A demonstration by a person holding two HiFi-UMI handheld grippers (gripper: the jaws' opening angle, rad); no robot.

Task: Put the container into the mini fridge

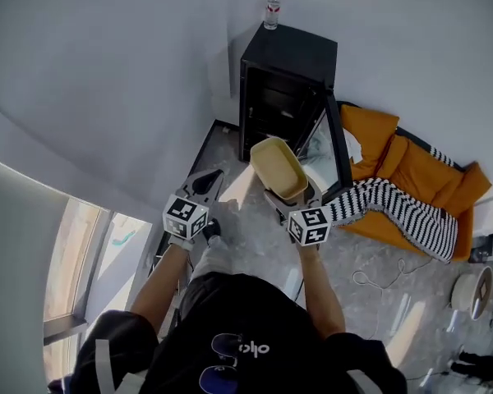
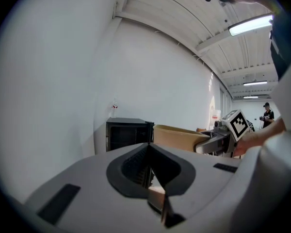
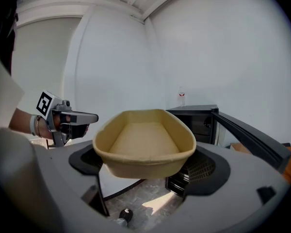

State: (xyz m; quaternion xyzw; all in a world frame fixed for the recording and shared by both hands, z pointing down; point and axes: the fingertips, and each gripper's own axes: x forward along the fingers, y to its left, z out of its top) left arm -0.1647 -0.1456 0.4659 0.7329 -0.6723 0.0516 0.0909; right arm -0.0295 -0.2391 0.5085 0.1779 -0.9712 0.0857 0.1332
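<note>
We pinch the container [image 3: 143, 140], likely light and fairly stiff, across its near end with the right gripper [image 3: 144, 163]; left gripper [image 2: 149, 152] closed, empty.

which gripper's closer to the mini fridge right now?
Right. The right gripper holds the container just before the open door of the mini fridge; the left gripper, jaws together and empty, is off to the left in the head view, clear of the fridge.

I can't read any text for sure: white lettering on the person's black shirt [image 1: 253, 348] is too small, and the bottle [image 1: 272, 12] label is a red blur.
</note>
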